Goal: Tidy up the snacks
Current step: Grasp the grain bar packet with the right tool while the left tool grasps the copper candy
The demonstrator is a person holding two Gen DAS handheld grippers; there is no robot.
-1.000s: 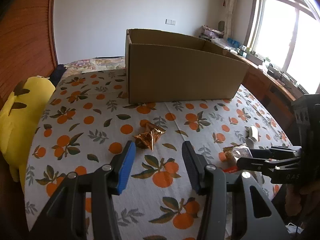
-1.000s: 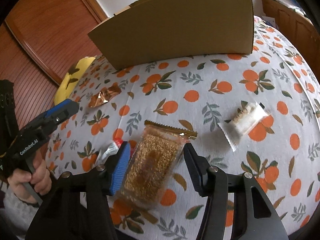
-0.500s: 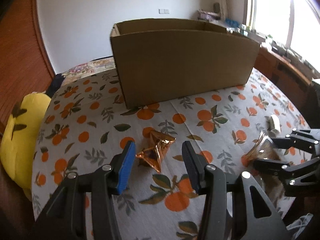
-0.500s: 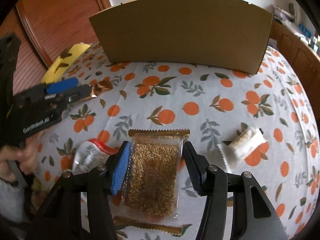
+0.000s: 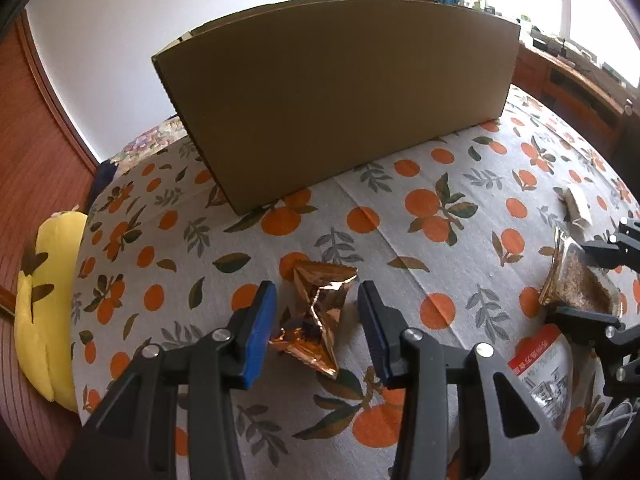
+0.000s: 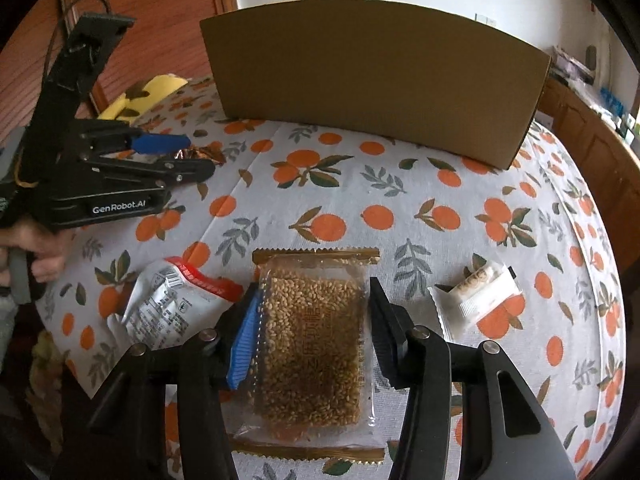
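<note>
Grippers wide apart: left gripper [image 5: 317,320] astride gold wrapper [image 5: 316,316], right gripper [image 6: 310,332] astride grain bar [image 6: 312,352].

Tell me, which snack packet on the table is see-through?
The grain bar packet between the right hand-held gripper fingers: its seeds show through. The others are gold foil, printed silver-red, or white.

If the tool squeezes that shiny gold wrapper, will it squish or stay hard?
The gold wrapper looks crinkled and pinched in the middle, so it will probably crumple easily. It seems thin foil, likely very light. Its glossy surface might slip between the left tool's open fingers unless gripped at that pinched waist.
</note>
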